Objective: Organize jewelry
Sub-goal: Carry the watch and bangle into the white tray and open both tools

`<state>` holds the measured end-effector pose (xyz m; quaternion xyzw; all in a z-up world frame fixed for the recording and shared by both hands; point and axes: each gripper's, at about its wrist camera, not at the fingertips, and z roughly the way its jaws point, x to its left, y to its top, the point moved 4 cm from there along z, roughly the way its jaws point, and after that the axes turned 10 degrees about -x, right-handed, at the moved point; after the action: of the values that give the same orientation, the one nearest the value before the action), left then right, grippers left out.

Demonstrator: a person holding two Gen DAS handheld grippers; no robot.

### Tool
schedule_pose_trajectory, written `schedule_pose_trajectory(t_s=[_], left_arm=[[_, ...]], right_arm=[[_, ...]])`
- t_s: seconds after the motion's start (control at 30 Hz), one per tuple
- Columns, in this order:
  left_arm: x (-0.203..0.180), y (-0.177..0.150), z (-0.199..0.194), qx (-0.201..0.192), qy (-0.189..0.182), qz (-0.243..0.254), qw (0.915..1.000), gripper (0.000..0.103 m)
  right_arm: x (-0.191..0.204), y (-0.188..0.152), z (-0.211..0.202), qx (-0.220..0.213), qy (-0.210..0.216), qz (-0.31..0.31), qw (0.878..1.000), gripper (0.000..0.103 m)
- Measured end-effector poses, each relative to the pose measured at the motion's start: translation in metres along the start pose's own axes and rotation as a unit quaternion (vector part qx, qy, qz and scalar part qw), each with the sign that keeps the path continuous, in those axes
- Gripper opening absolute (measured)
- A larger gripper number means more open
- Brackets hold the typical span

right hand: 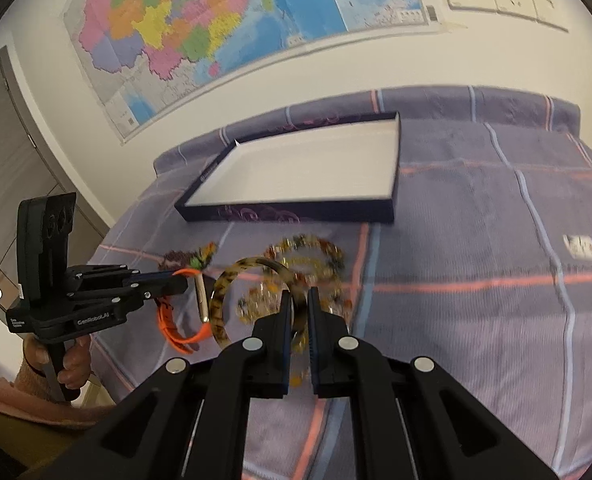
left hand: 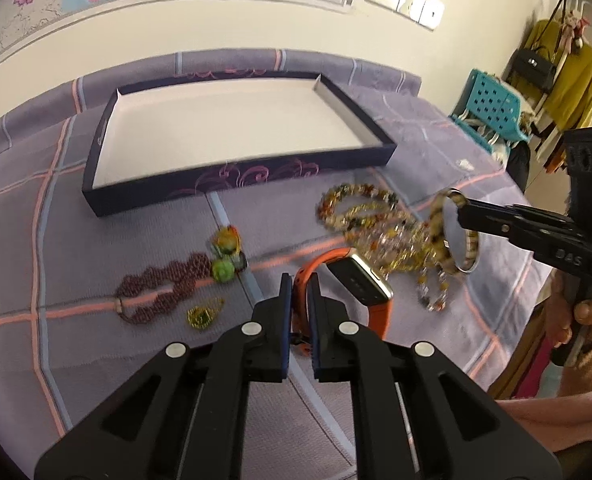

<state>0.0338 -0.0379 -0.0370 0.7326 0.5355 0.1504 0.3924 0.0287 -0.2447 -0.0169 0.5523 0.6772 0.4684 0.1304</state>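
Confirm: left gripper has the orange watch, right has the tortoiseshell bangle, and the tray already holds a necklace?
Wrong on the tray: both views show it empty. Left gripper does hold the watch, and right gripper the bangle.

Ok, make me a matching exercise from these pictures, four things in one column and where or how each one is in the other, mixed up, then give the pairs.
Things:
1. orange watch
2. tortoiseshell bangle
3. dark red bead necklace
4. tray

States:
A. lying loose on the bedspread
B. nothing inside it
C. pinched by the left gripper
D. pinched by the right gripper

Pairs: 1-C, 2-D, 3-A, 4-B
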Motion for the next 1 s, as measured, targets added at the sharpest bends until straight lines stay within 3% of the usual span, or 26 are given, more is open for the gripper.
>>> schedule_pose_trajectory(t_s=[0.13, 0.47, 1.0], left_arm=[[0.009, 0.024, -0.009, -0.024, -0.006, -0.011, 0.9996, 0.008], [0.053, 0.102, 0.010, -0.064, 0.037, -0.043, 0.9963, 0.008], [0.121, 0.161, 0.121, -0.018, 0.078, -0.102, 0.9916, 0.008]], right_arm=[[-0.002, 0.025, 0.014, -0.006, -0.005, -0.017, 1.000, 0.006], [-0.024, 0.089, 0.085, 0.000, -0.026, -0.015, 1.000, 0.006], [-0.053, 0.134, 0.203, 0.063, -0.073, 0.012, 0.995, 0.006]])
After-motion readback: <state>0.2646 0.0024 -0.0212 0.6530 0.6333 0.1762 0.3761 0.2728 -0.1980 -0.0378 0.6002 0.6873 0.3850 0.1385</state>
